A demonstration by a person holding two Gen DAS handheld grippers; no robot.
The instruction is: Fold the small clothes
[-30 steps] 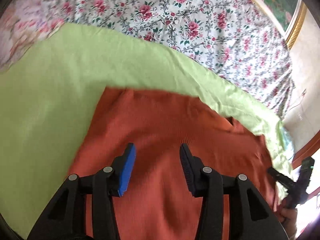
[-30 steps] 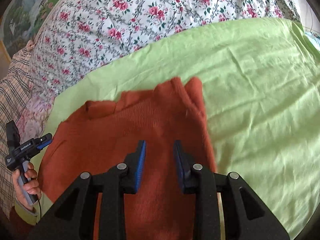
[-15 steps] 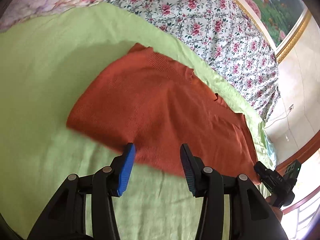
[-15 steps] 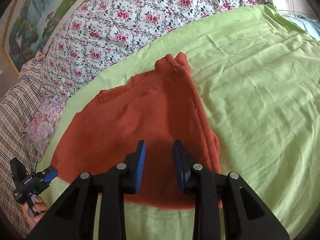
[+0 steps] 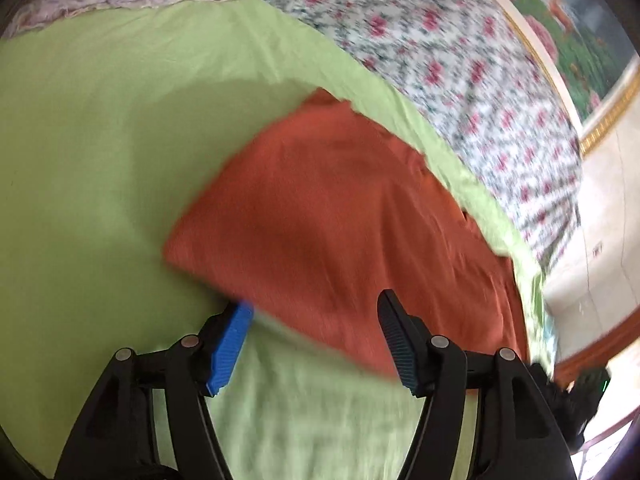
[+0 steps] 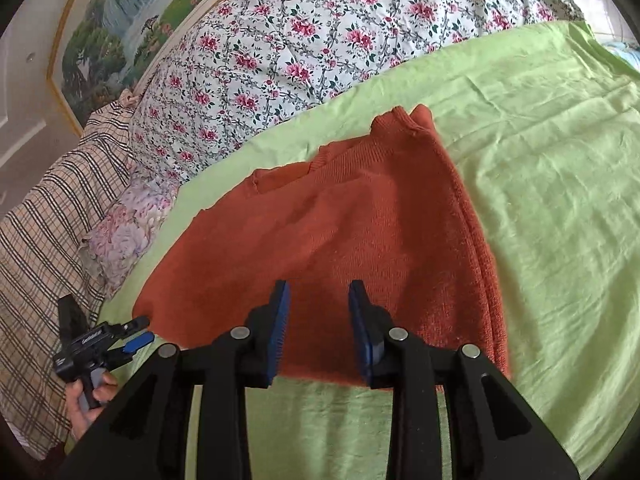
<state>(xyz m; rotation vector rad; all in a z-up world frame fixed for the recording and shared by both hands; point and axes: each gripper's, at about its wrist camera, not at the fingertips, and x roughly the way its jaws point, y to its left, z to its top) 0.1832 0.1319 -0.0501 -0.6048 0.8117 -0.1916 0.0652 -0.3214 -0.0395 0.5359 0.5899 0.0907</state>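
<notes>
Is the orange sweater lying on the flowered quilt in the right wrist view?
No, the orange sweater lies on the green sheet; the flowered quilt is behind it.

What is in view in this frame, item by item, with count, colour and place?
knitted garment: one, rust orange, lying on the green sheet, no fingers on it.
green sheet: one, light green, spread over the bed.
floral quilt: one, white with pink flowers, beyond the sheet.
plaid cloth: one, beige check, far left.
framed painting: one, landscape, on the wall.
left gripper: one, black, blue pads, opening, nothing between.
right gripper: one, black, opening, empty.
hand: one, holding the left gripper's handle.
</notes>
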